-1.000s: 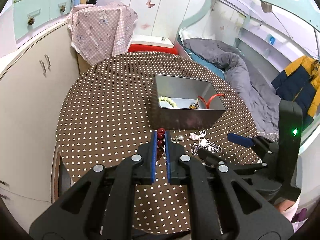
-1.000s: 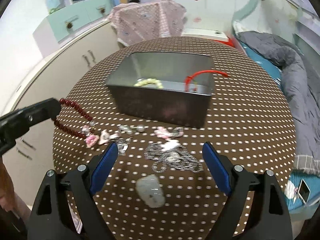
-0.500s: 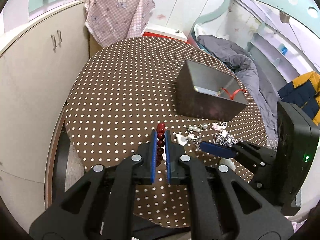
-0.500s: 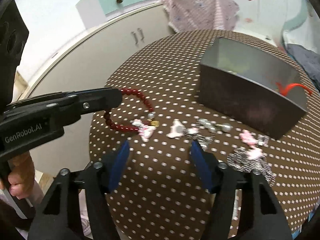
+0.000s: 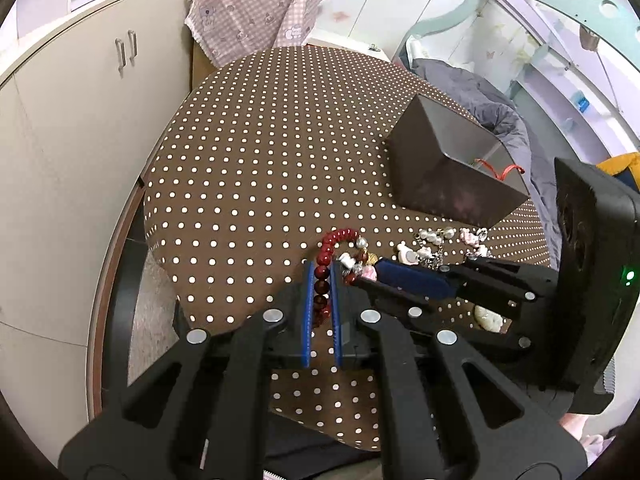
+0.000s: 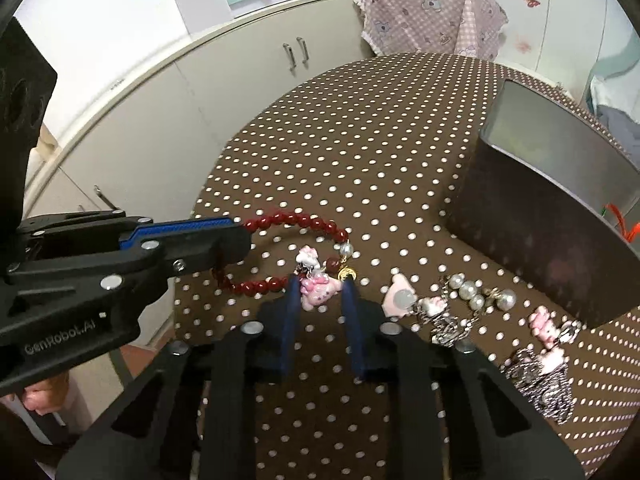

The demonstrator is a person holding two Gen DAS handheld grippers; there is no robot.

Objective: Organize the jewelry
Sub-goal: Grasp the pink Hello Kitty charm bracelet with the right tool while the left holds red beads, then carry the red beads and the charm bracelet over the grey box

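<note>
My round bench (image 5: 260,152) has a brown cloth with white dots. On it stands a grey metal box (image 5: 448,176). In front of the box lie pearl pieces (image 6: 476,296), pink cat charms (image 6: 548,328) and silver chains (image 6: 540,384); left of them lies a red bead bracelet (image 6: 304,222).

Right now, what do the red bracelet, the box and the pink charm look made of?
Red bracelet: glossy dark-red round beads, probably glass, resin or polished stone; highlights on each bead.
Box: brushed grey metal, likely tin; dull sheen, thin folded walls.
Pink charm: moulded glossy pink and white, probably resin or plastic.
</note>
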